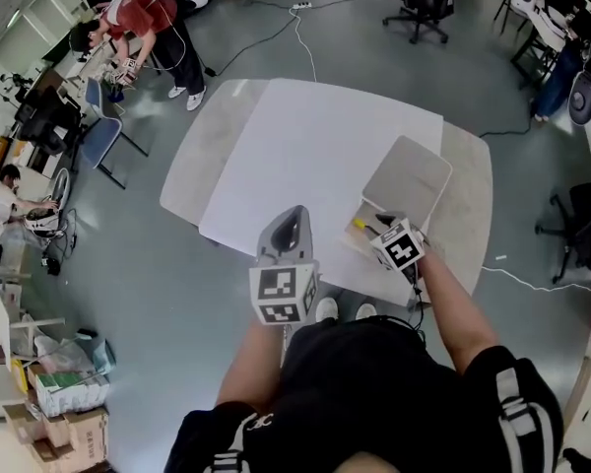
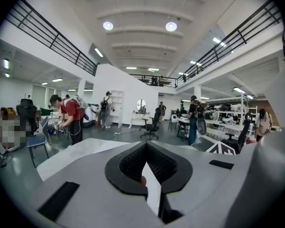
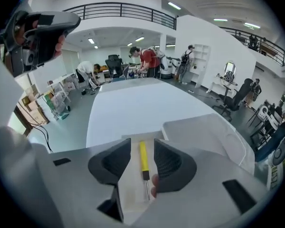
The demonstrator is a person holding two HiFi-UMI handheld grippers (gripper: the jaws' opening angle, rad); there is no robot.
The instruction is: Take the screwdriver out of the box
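Screwdriver [image 3: 143,156] is lying flat on the bottom of the box [image 3: 129,186], not lifted out yet. It has a yellow handle, a black collar and a thin metal shaft, and the shaft end points back toward the person holding the grippers. The box is a pale, shallow thing on the near right part of the white table [image 1: 305,156], and its lid [image 1: 407,180] is swung open on the far side.

The right gripper [image 3: 142,142] hangs right over the box, angled down into it. Its claw is spread wide, and in its own view the screwdriver lines up neatly in the gap between the two black pads. Neither pad touches it though, so it's not gripping anything.

The left gripper [image 2: 145,146] is off to the left at the near edge of the table, well apart from the box and pointing roughly level out across the room. Its claw is closed with the pads together and nothing caught in them.

Around the room, someone in a red shirt [image 1: 143,18] is bent over a desk past the far left corner. A blue chair [image 1: 98,131] stands near that side. Some cardboard boxes [image 1: 69,412] sit on the floor at the lower left of the head view.
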